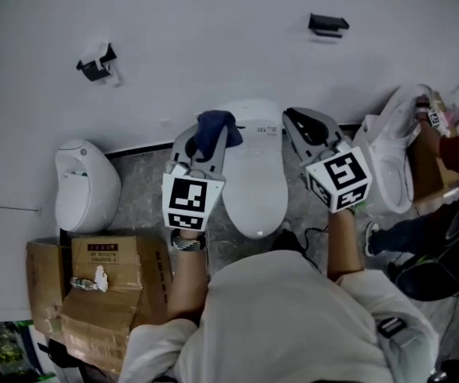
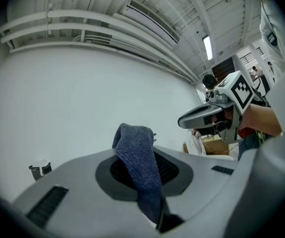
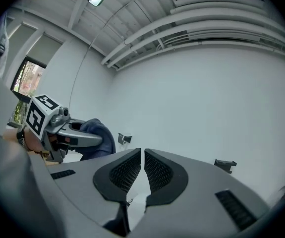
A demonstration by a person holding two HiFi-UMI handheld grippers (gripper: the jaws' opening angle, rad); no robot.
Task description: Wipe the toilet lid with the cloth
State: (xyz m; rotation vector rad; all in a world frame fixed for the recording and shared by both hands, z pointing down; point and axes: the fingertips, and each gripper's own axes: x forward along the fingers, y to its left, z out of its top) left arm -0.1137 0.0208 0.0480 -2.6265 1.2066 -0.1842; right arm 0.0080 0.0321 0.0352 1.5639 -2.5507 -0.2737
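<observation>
The white toilet with its lid down stands against the wall, below and between both grippers. My left gripper is shut on a dark blue cloth, held in the air over the toilet's left side. In the left gripper view the cloth sticks up from between the pads and droops over them. My right gripper hovers over the toilet's right side. Its pads stand almost together with nothing between them. Both grippers point level at the white wall.
A second white toilet stands at the left, with cardboard boxes in front of it. At the right are a white bag and another person. Two dark brackets are fixed on the wall.
</observation>
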